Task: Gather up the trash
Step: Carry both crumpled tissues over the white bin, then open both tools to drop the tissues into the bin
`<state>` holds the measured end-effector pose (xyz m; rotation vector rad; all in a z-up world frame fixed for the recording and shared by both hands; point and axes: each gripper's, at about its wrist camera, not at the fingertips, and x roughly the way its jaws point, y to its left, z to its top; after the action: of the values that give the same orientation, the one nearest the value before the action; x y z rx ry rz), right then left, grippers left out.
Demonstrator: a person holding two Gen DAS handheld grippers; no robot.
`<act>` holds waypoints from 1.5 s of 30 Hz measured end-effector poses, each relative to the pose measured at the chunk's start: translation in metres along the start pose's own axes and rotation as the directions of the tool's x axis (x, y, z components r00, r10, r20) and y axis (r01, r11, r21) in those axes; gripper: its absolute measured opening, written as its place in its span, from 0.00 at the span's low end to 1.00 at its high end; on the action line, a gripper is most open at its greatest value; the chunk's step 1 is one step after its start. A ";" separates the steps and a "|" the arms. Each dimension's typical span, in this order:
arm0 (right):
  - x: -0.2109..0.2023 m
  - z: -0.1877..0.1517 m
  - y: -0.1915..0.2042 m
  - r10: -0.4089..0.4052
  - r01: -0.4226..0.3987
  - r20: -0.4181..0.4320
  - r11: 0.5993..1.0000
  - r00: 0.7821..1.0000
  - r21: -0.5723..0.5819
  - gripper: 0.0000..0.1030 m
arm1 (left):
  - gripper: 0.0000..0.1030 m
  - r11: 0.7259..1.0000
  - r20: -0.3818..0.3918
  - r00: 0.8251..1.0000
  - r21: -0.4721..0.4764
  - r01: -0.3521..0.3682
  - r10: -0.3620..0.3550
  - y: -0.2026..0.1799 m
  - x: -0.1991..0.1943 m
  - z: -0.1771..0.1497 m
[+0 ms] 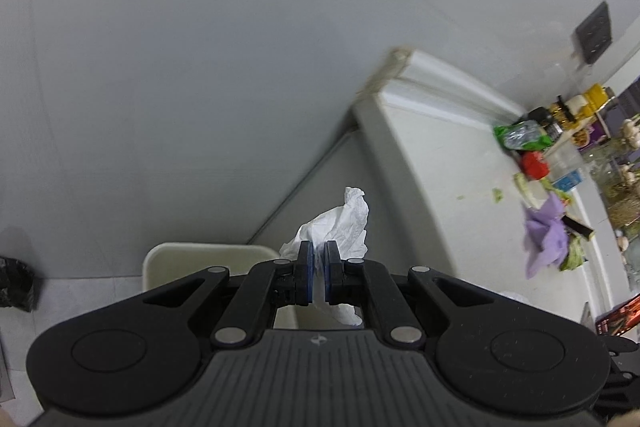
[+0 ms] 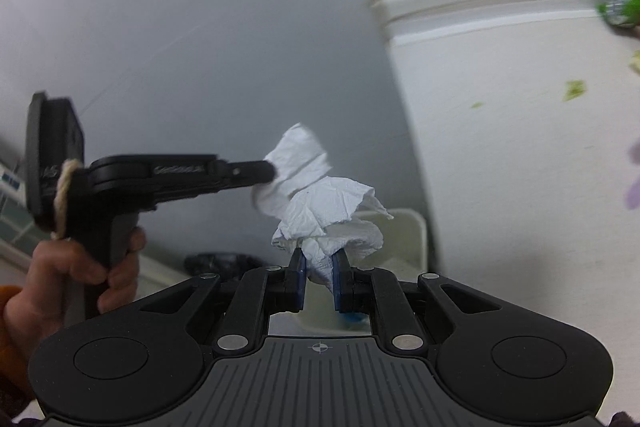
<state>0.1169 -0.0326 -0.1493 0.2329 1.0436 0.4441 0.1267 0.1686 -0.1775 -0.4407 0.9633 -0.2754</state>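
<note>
My left gripper (image 1: pixel 318 251) is shut on a crumpled white tissue (image 1: pixel 340 223), which sticks up beyond the blue pads. Below it stands a cream waste bin (image 1: pixel 188 253) against the grey wall. In the right wrist view my right gripper (image 2: pixel 319 261) is shut on a white paper towel wad (image 2: pixel 332 215), above the same bin (image 2: pixel 412 227). The left gripper (image 2: pixel 270 169) comes in from the left, held by a hand (image 2: pixel 80 267), with its tissue (image 2: pixel 298 151) beside the towel wad.
A white counter (image 1: pixel 440 155) runs along the right, holding a green wrapper (image 1: pixel 520 137), a red item (image 1: pixel 536 163), a purple sheet (image 1: pixel 548 239) and green scraps (image 2: pixel 574 89). A black bag (image 2: pixel 220 263) lies on the floor left of the bin.
</note>
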 end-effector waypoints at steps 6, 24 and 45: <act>0.044 -0.017 0.020 -0.009 0.007 -0.058 1.000 0.998 -0.029 0.11 | 0.04 1.000 -0.025 0.999 -0.017 -0.021 0.021 0.034 0.012 -0.014; 0.197 -0.048 0.003 -0.182 0.189 -0.184 0.982 0.966 0.016 0.11 | 0.05 0.971 -0.202 0.958 0.164 -0.173 0.205 0.084 0.129 -0.044; 0.232 -0.067 -0.030 -0.239 0.258 -0.285 0.966 0.928 0.031 0.18 | 0.18 0.931 -0.294 0.901 0.278 -0.237 0.318 0.100 0.178 -0.055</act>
<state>0.1645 0.0464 -0.3746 0.0960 1.3485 0.2138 0.1805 0.1692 -0.3816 -0.0293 1.2963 -0.2022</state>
